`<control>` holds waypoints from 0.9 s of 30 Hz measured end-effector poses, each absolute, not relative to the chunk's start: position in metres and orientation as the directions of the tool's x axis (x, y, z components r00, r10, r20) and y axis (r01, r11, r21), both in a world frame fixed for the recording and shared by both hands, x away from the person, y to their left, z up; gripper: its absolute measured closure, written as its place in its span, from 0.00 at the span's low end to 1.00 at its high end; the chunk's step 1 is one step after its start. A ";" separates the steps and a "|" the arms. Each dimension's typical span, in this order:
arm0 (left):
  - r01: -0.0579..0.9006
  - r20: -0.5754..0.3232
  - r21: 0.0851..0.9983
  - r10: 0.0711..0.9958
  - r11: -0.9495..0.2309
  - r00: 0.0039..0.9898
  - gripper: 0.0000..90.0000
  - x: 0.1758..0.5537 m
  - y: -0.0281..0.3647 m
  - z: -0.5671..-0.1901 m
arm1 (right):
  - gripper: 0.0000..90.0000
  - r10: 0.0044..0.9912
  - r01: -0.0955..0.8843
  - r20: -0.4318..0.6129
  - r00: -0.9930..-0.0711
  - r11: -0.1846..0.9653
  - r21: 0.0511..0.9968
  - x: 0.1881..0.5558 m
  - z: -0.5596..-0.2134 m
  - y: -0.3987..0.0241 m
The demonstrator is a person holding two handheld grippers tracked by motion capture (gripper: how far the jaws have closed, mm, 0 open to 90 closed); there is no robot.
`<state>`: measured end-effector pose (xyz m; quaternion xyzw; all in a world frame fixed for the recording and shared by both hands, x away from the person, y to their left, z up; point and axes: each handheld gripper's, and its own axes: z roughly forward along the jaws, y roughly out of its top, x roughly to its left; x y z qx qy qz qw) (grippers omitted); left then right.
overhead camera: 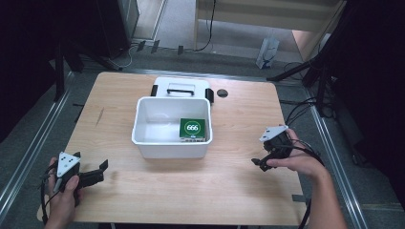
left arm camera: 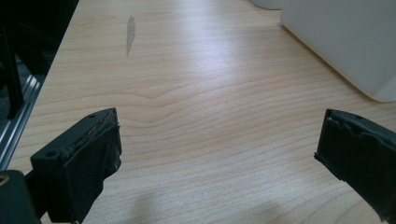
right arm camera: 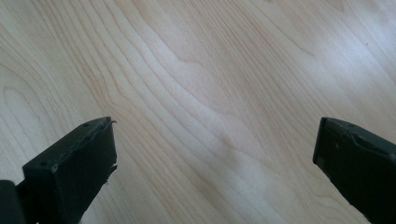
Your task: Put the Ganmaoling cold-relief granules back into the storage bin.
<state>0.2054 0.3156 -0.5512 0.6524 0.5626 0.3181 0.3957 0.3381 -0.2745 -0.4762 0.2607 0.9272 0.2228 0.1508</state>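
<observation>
- Green box lies inside the white bin, mid-bench; placing looks done.
- Lid sits behind the bin, likely left to fit.
- Left gripper and right gripper: wide open, empty, either side of the bin.

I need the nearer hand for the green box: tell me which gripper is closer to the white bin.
The right gripper: it sits just off the white bin's right front corner, while the left gripper lies farther out, near the table's front left edge.
</observation>
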 end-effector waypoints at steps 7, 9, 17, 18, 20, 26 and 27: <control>0.485 -0.028 0.873 0.987 -0.054 0.160 0.00 0.205 0.316 -0.551 | 0.00 0.658 0.448 -0.173 -0.733 0.658 0.605 0.316 -0.499 -0.293; 0.483 -0.026 0.874 0.987 -0.053 0.156 0.00 0.205 0.315 -0.551 | 0.00 0.699 0.453 -0.148 -0.700 0.595 0.664 0.303 -0.507 -0.298; 0.484 -0.029 0.874 0.988 -0.048 0.149 0.00 0.205 0.315 -0.551 | 0.00 0.825 0.450 -0.055 -0.562 0.361 0.817 0.265 -0.525 -0.322; 0.485 -0.030 0.873 0.988 -0.046 0.149 0.00 0.205 0.315 -0.551 | 0.00 0.844 0.451 -0.033 -0.536 0.319 0.834 0.260 -0.526 -0.325; 0.486 -0.032 0.873 0.988 -0.045 0.149 0.00 0.206 0.315 -0.551 | 0.00 0.870 0.440 -0.006 -0.494 0.255 0.861 0.249 -0.529 -0.332; 0.497 -0.029 0.867 0.989 -0.047 0.145 0.00 0.207 0.315 -0.551 | 0.00 0.927 0.456 0.056 -0.370 0.129 0.881 0.237 -0.540 -0.337; 0.497 -0.028 0.867 0.989 -0.047 0.143 0.01 0.207 0.315 -0.551 | 0.00 0.933 0.457 0.051 -0.356 0.127 0.880 0.237 -0.539 -0.336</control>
